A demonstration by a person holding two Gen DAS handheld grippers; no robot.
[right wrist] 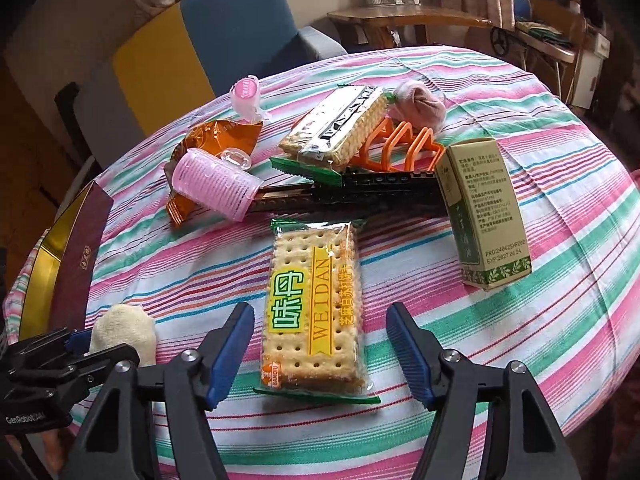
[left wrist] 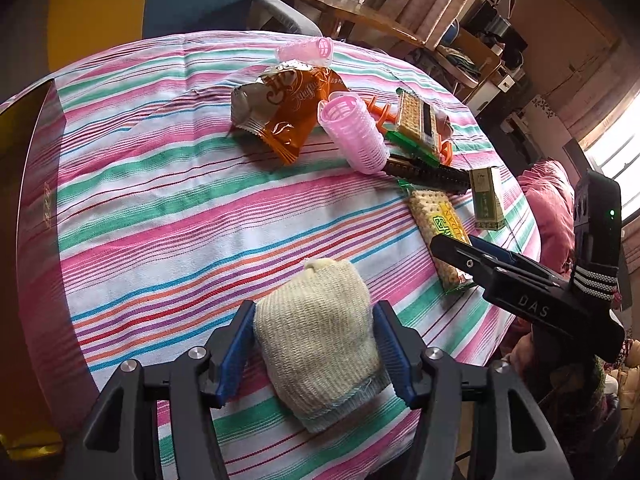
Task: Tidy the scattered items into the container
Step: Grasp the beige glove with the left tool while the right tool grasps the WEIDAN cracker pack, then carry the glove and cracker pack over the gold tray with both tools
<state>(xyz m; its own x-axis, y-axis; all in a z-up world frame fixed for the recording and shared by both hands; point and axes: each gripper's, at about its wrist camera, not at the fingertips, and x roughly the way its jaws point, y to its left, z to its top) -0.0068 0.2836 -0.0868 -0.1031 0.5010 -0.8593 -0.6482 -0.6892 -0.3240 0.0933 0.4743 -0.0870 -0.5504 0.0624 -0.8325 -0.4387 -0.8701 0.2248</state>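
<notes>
Cream knit sock [left wrist: 320, 340] lies on the striped bench [left wrist: 160, 208] near its front edge, between the pads of my left tongs [left wrist: 314, 354]; both blue pads touch its sides, jaws narrowed to the sock's width. The dark red container [right wrist: 76, 264], gold inside, sits at the bench's left edge.

Cracker pack [right wrist: 312, 312], printed "WEIDAN" with green Chinese characters on yellow, lies flat between the fingers of my right tongs [right wrist: 320, 352]; jaws wide apart, touching nothing. The green carton [right wrist: 484, 216] to its right reads "EXP:2027.06.24".

Further back: a second cracker pack [right wrist: 332, 128] resting on an orange rack [right wrist: 400, 144], a black harmonica [right wrist: 352, 196], two pink hair rollers [right wrist: 212, 184] [right wrist: 246, 92], an orange snack bag [left wrist: 280, 112] and a pink sock [right wrist: 420, 106]. My right tongs' body in the left view bears "DAS".
</notes>
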